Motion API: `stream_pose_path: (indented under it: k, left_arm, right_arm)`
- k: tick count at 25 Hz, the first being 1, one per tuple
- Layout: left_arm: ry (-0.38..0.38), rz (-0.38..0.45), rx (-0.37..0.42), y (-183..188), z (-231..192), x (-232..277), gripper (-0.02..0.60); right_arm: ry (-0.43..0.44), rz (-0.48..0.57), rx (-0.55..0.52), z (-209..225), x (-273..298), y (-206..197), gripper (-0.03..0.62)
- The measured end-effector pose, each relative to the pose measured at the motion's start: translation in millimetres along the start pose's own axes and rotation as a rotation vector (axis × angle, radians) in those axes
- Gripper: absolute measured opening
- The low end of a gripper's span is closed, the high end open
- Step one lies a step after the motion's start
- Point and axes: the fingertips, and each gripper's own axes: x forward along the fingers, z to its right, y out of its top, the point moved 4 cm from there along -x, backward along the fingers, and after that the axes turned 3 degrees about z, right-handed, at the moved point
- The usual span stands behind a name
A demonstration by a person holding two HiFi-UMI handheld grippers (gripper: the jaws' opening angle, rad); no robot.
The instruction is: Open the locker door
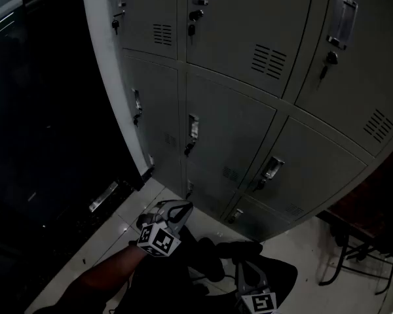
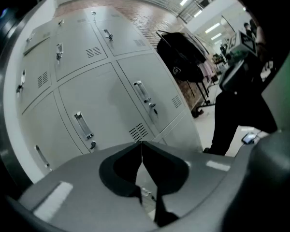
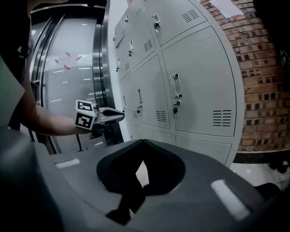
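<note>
A bank of grey lockers [image 1: 229, 129] fills the head view, every door shut, each with a metal handle [image 1: 193, 128] and a keyed lock. My left gripper [image 1: 182, 208] hovers low in front of the bottom rows, short of the doors, jaws shut and empty. In the left gripper view its tips [image 2: 141, 143] meet below a door with a vertical handle [image 2: 83, 126]. My right gripper [image 1: 244, 267] is lower and further back, its jaws [image 3: 142, 141] also shut on nothing. The right gripper view shows the left gripper [image 3: 111, 114] off to the left of the lockers [image 3: 193, 86].
A dark glass door with a metal frame [image 3: 100, 66] stands left of the lockers. A brick wall [image 3: 263, 71] and a black chair [image 1: 354, 241] are to their right. A black covered rack [image 2: 181, 57] stands beyond the lockers. A phone [image 2: 249, 138] lies on the white tiled floor.
</note>
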Motion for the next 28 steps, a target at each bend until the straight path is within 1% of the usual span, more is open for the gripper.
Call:
stream_pose_path:
  k: [3, 5, 7, 10, 12, 15, 18, 22, 25, 28]
  left_arm:
    - [0.011, -0.033, 0.192, -10.7, -18.2, 21.8, 0.018]
    - [0.023, -0.05, 0.289, -12.6, -27.7, 32.8, 0.02]
    - [0.027, -0.074, 0.365, -16.4, -33.7, 42.6, 0.02]
    - [0.044, -0.137, 0.453, -23.3, -45.8, 56.2, 0.026]
    - [0.068, -0.18, 0.509, -29.3, -57.1, 65.4, 0.049]
    - [0.105, -0.227, 0.589, -35.0, -77.4, 79.3, 0.106]
    - [0.145, -0.286, 0.659, -36.7, -101.8, 95.0, 0.138]
    - [0.178, -0.329, 0.722, -33.6, -125.6, 112.8, 0.144]
    - [0.189, -0.363, 0.751, -37.1, -134.7, 121.6, 0.143]
    - [0.198, -0.393, 0.766, -42.3, -142.6, 129.4, 0.143]
  right_arm:
    - [0.0, 0.006, -0.009, 4.9, 2.3, 1.8, 0.002]
    - [0.002, 0.009, -0.014, 6.7, 4.6, 3.5, 0.002]
    - [0.005, 0.009, -0.019, 6.8, 6.1, 4.7, 0.002]
    - [0.009, 0.005, -0.024, 7.2, 7.6, 5.6, 0.002]
    - [0.007, 0.002, -0.021, 8.0, 8.9, 5.5, 0.002]
    - [0.011, -0.007, -0.018, 8.1, 10.7, 4.3, 0.002]
    - [0.018, -0.016, -0.015, 7.8, 12.2, 2.9, 0.002]
    - [0.026, -0.037, -0.041, 6.0, 19.2, 0.6, 0.002]
    - [0.056, -0.037, -0.097, 2.2, 34.9, 8.6, 0.002]
    - [0.086, -0.027, -0.12, -4.6, 47.9, 18.2, 0.002]
